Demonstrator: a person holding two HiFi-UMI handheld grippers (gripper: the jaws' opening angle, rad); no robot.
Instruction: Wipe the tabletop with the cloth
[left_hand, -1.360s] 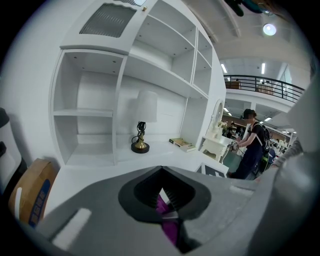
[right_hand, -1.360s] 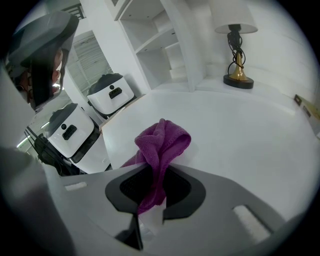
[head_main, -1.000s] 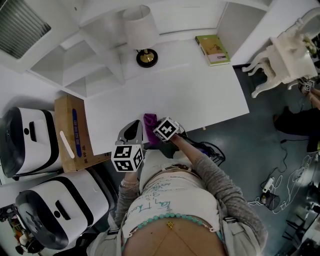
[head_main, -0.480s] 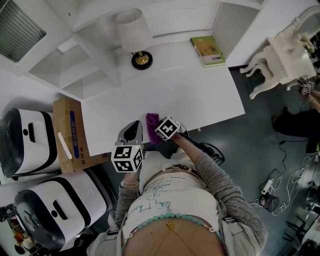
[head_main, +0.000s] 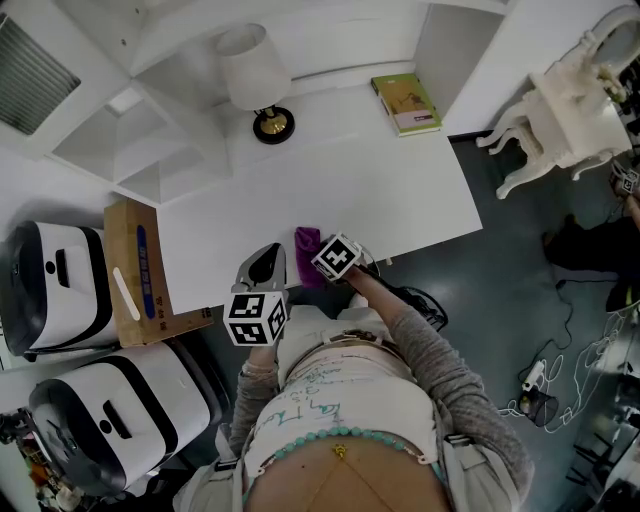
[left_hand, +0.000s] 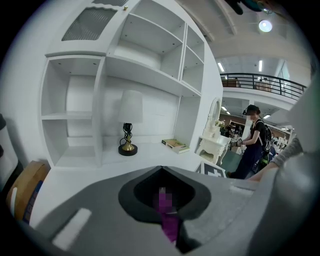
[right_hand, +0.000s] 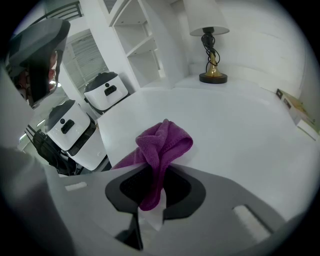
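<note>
**Cloth (right_hand: 162, 142) in the right gripper, at the near table edge**

Bunched into a soft purple knot of plush weave, folded over itself, resting on the white table (head_main: 390, 190) close to its near edge. Pinched by the right gripper (right_hand: 156, 170), jaws closed on a trailing end that runs down through the hollow between them; one flap spread toward the table's edge. Just beside it in the head view, the left gripper (left_hand: 160, 169), jaws pressed together at the tips. Through the hollow behind those tips, a blurred purple patch; contact with it not discernible.

Left of the table, a cardboard box (head_main: 135, 270), contents hidden, with a white strip lying on top and blue print too small to read.

At the table's far side, well apart from the cloth, a lamp (head_main: 255, 75) with white shade and brass base, and a book (head_main: 405, 103) with a green-and-yellow cover, title illegible.

Behind the table, a white shelf unit (left_hand: 125, 65). Beside the box, two white machines (head_main: 50, 285) banded in black.
</note>
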